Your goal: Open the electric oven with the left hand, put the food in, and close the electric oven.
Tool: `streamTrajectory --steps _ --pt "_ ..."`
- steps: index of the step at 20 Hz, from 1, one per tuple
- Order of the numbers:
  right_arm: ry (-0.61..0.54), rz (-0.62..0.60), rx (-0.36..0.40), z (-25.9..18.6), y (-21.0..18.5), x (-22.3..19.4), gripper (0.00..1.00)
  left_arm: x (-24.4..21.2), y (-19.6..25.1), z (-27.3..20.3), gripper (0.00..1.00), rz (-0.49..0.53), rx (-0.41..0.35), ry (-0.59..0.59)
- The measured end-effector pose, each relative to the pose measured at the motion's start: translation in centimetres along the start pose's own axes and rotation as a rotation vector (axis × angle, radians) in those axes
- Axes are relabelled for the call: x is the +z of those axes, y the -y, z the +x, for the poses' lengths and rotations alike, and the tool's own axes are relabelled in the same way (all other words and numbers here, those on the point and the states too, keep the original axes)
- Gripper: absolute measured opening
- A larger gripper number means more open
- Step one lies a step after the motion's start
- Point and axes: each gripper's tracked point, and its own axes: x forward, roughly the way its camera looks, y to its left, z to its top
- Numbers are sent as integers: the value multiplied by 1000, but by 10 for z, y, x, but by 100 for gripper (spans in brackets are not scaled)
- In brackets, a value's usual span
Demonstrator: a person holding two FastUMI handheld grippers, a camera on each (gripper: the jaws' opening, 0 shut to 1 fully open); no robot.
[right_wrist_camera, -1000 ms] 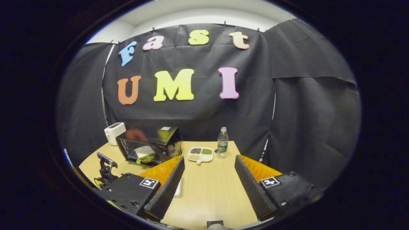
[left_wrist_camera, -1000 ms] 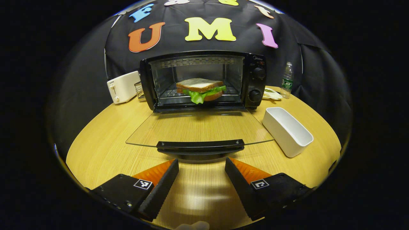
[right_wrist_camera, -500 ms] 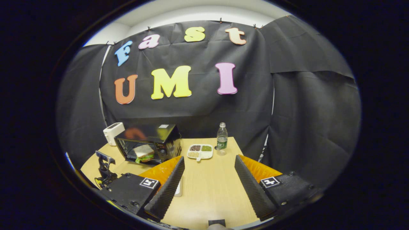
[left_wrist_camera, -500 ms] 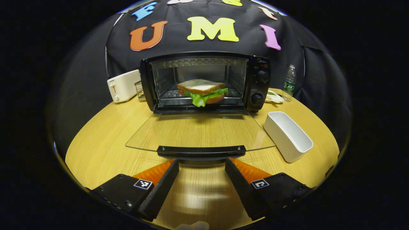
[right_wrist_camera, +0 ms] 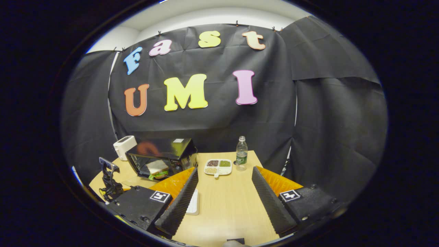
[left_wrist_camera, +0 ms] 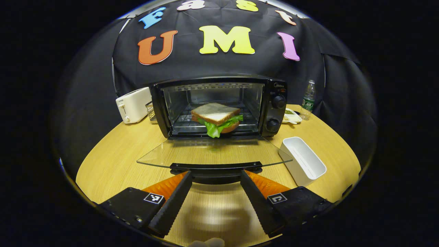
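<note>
as left claw (left_wrist_camera: 214, 175) gapes, fingertips flanking door handle (left_wrist_camera: 216, 167)

Round wooden table (left_wrist_camera: 113, 154) carrying electric oven (left_wrist_camera: 219, 103), white toaster (left_wrist_camera: 133, 104), wire rack (left_wrist_camera: 150, 112), water bottle (left_wrist_camera: 308, 99), divided snack plate (right_wrist_camera: 217, 166) and white rectangular container (left_wrist_camera: 303, 160).

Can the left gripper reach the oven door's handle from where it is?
Probably yes. The left hand-held gripper is open, and the door handle sits just ahead between its fingers. The glass door lies flat and nothing stands between them.
</note>
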Motion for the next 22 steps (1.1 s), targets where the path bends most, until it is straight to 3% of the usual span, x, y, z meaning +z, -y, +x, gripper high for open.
streamTrajectory --steps 13,22 --pt "30 31 -18 12 8 23 90 119 -2 22 97 15 15 165" --pt "45 7 -7 11 -2 33 90 127 -5 9 97 39 15 179"
